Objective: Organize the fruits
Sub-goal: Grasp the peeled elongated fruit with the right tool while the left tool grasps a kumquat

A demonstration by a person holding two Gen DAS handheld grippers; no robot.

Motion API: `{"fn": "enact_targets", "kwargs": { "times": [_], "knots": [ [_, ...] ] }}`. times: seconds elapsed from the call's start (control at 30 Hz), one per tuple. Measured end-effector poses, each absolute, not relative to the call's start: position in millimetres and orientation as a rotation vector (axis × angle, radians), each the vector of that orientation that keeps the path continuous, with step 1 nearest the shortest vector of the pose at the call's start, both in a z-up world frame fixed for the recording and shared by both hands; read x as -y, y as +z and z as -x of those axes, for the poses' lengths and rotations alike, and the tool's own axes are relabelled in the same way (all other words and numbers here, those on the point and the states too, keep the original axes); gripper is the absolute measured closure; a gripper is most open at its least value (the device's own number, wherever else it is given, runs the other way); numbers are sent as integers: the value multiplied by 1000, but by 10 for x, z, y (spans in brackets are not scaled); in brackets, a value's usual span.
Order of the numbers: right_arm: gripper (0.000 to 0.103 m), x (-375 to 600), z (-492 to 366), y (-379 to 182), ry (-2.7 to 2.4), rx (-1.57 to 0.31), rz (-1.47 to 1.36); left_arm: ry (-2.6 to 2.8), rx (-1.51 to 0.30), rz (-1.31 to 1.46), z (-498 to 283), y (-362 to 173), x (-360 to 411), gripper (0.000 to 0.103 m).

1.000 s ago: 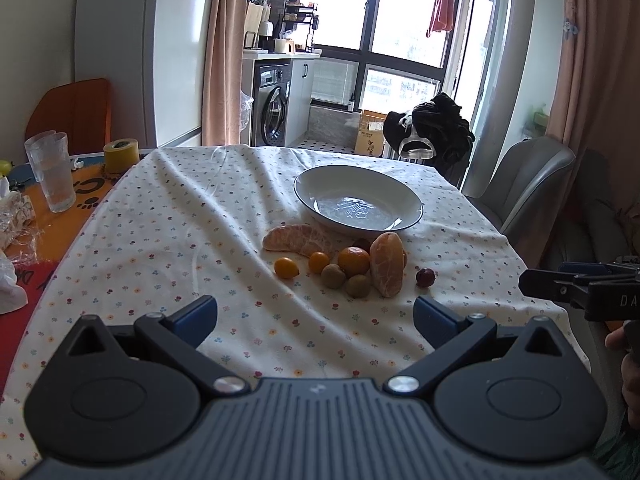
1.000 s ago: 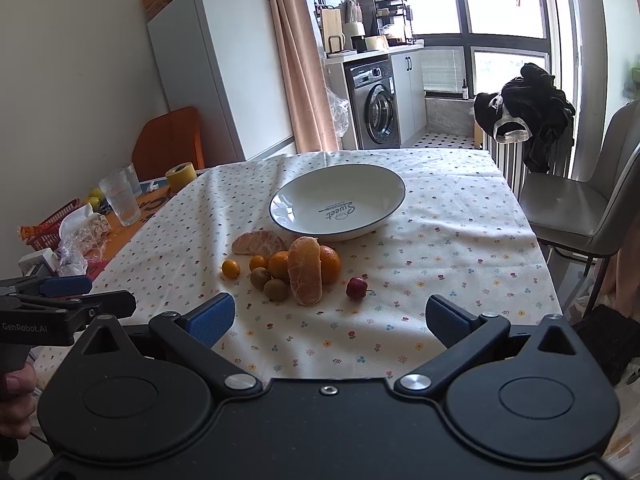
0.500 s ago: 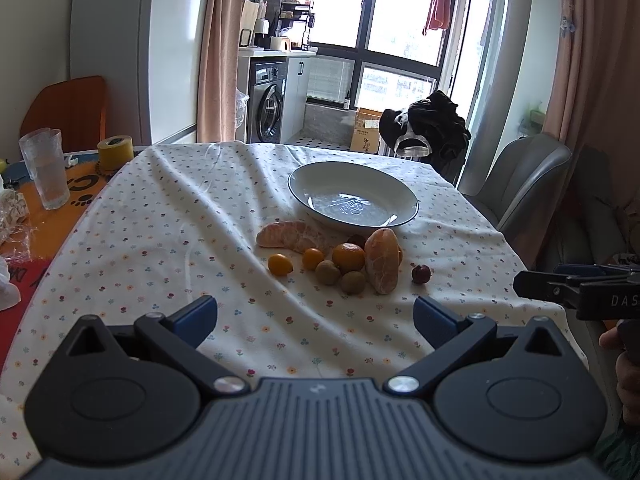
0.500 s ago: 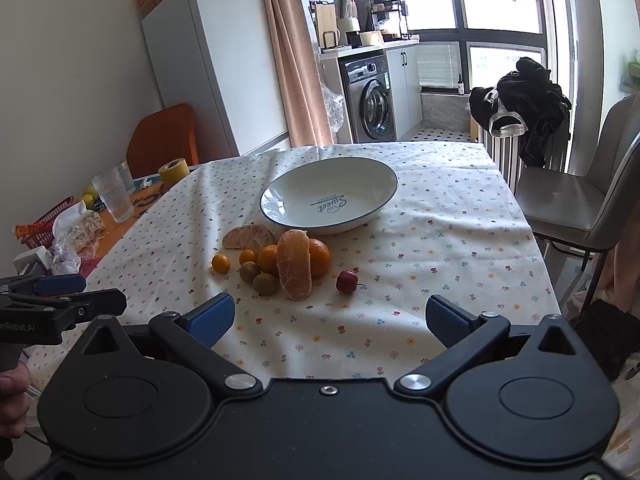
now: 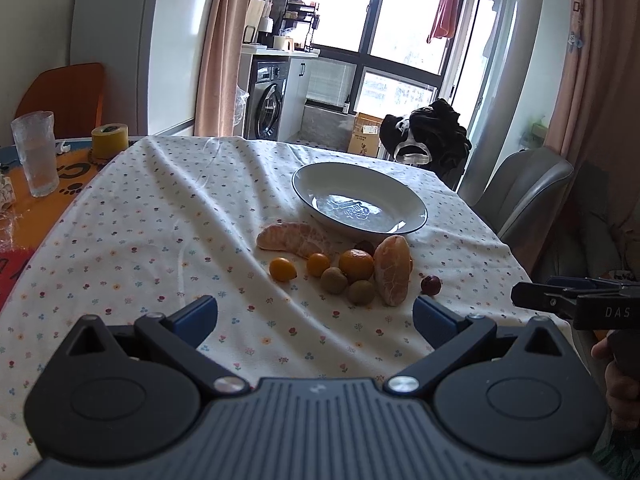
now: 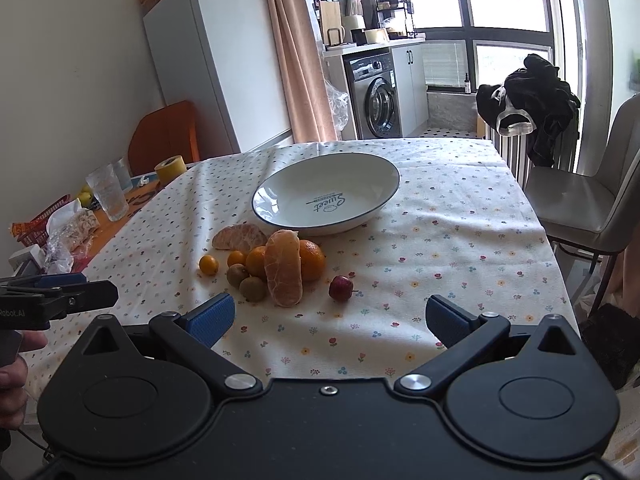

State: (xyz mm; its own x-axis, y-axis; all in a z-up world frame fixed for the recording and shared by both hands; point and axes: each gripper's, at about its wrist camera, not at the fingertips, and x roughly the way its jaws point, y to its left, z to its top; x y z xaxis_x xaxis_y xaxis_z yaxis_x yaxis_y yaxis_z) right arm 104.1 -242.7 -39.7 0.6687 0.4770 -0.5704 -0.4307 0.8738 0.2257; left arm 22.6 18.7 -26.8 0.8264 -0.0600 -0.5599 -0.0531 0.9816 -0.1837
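**Desk:** Fingers first — how did they stand?

**Photographer:** Blue pads [image 5: 196, 314] of the left gripper [image 5: 315, 314] were spread wide apart, holding nothing, above the near edge of the flowered tablecloth [image 5: 160, 216]. The right gripper [image 6: 330, 320] stood the same way, its pads [image 6: 212, 318] well apart and bare, hovering over the near right part of the cloth. Each tool showed at the edge of the other's view, with part of a hand [image 6: 12, 384] under it.

**Desk:** And the fruit?

**Photographer:** It lay in a tight cluster on the cloth, just beyond both grippers and touched by neither. A peeled orange segment [image 6: 283, 268] stood at the front, leaning against a whole orange [image 6: 314, 260]; a second peeled piece [image 6: 239, 237] lay farther back on the left. Two kiwis [image 6: 253, 289] sat near the front, small kumquats [image 6: 209, 265] to the left, and a red jujube [image 6: 341, 288] slightly apart on the right.

**Desk:** The dish?

**Photographer:** A white bowl [image 6: 280, 196] with a dark rim sat just beyond the cluster, with no fruit in it.

**Desk:** Surroundings?

**Photographer:** A glass [image 5: 36, 152] and a yellow tape roll [image 5: 109, 141] stood at the far left; a grey chair [image 6: 580, 208] stood at the right.
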Motion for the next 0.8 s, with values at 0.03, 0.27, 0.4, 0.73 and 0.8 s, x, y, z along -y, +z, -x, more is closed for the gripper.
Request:
{"fn": "enact_targets", "kwargs": {
  "times": [0.03,0.27,0.4,0.73,0.8],
  "knots": [
    [0,2416,-1079,-416,521,-667,-71,-2,-600,202,-260,-288,-200,0],
    [0,2346,-1273,-554,551,-680,-76,-15,-611,196,-453,-426,-228,2],
    [0,2348,-1373,-635,554,-683,-99,-20,-615,196,-572,-505,-231,5],
    [21,2228,-1546,-719,603,-677,-129,-12,-640,204,-906,-661,-300,34],
    [25,2191,-1574,-733,616,-682,-131,-9,-647,206,-965,-692,-316,38]
  ]
}}
